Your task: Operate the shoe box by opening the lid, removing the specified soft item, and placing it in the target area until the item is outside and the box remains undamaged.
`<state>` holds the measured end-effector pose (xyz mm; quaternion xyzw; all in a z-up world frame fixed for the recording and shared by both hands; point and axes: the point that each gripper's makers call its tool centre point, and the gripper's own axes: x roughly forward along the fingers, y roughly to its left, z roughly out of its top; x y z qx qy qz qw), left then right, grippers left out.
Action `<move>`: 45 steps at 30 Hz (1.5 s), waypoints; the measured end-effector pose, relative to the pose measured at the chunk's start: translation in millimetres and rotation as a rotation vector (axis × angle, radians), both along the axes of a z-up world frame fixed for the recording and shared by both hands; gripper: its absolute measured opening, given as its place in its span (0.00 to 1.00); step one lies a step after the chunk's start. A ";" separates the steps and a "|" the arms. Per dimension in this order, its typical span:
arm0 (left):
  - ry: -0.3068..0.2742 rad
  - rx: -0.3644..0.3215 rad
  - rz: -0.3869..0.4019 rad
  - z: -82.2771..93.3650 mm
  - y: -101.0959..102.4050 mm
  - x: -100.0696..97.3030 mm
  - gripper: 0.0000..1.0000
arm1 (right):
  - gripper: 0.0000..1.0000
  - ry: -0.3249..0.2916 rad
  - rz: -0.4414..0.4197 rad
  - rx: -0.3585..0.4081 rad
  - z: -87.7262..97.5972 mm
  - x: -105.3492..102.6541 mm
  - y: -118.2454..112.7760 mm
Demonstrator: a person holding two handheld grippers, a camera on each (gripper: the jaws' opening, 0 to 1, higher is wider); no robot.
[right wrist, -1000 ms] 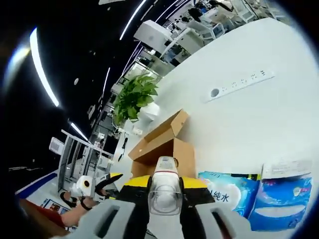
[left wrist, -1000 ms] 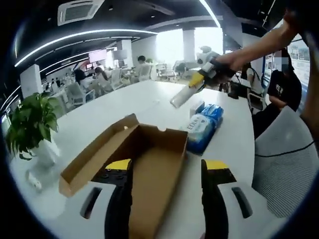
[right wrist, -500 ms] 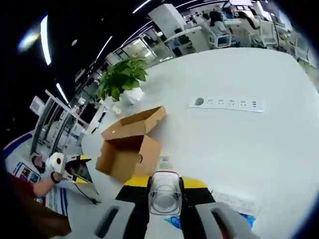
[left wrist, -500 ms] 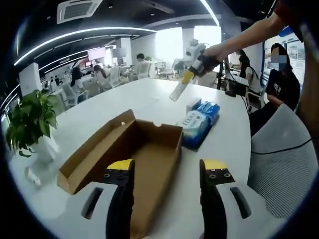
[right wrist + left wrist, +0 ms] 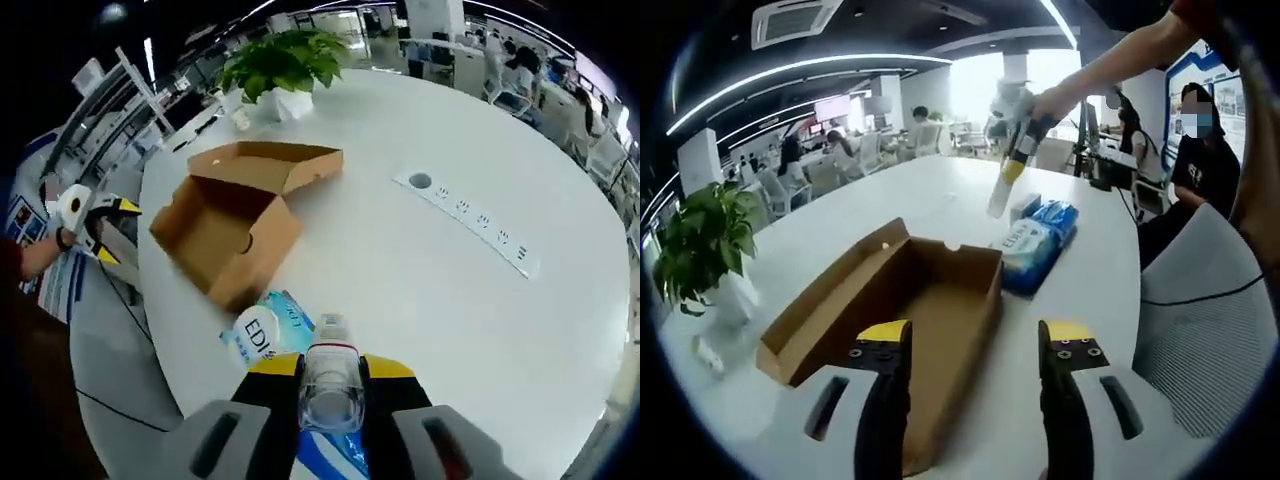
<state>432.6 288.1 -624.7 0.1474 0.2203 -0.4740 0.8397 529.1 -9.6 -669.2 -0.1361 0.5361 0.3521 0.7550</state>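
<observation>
An open brown cardboard box (image 5: 940, 310) lies on the white table (image 5: 840, 230), its lid (image 5: 830, 295) folded out to the left and its inside bare. My left gripper (image 5: 973, 345) hovers open over the box's near end with nothing between its jaws. My right gripper (image 5: 1018, 140) is held high beyond the box, shut on a clear plastic bottle (image 5: 998, 198) that points down above two blue tissue packs (image 5: 1040, 240). In the right gripper view the bottle (image 5: 330, 400) sits between my right gripper's (image 5: 330, 366) jaws, above a tissue pack (image 5: 268, 330) and the box (image 5: 225, 220). The left gripper (image 5: 100, 215) is at the left.
A potted plant (image 5: 700, 250) stands at the table's left edge, also the plant (image 5: 285, 65) in the right gripper view. A white power strip (image 5: 470, 220) lies across the table. A mesh chair (image 5: 1200, 330) and a seated person (image 5: 1205, 150) are at the right.
My right gripper has swung left with the bottle and tipped it down over the tissue packs; its view now looks down on the table. The left gripper has barely moved.
</observation>
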 end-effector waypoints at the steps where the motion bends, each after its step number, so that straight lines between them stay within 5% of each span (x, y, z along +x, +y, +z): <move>1: 0.001 0.000 0.001 0.0 0.7 -0.2 0.51 | 0.17 -0.003 0.023 -0.017 -1.8 -0.5 0.1; 29: 0.002 0.014 0.010 -2.6 10.6 -1.4 0.49 | 0.18 -0.015 0.434 -0.307 -42.7 -1.0 -14.1; 45: 0.016 0.021 0.015 -8.8 14.8 -4.0 0.49 | 0.18 -0.006 0.554 -0.370 -56.2 -4.6 -15.8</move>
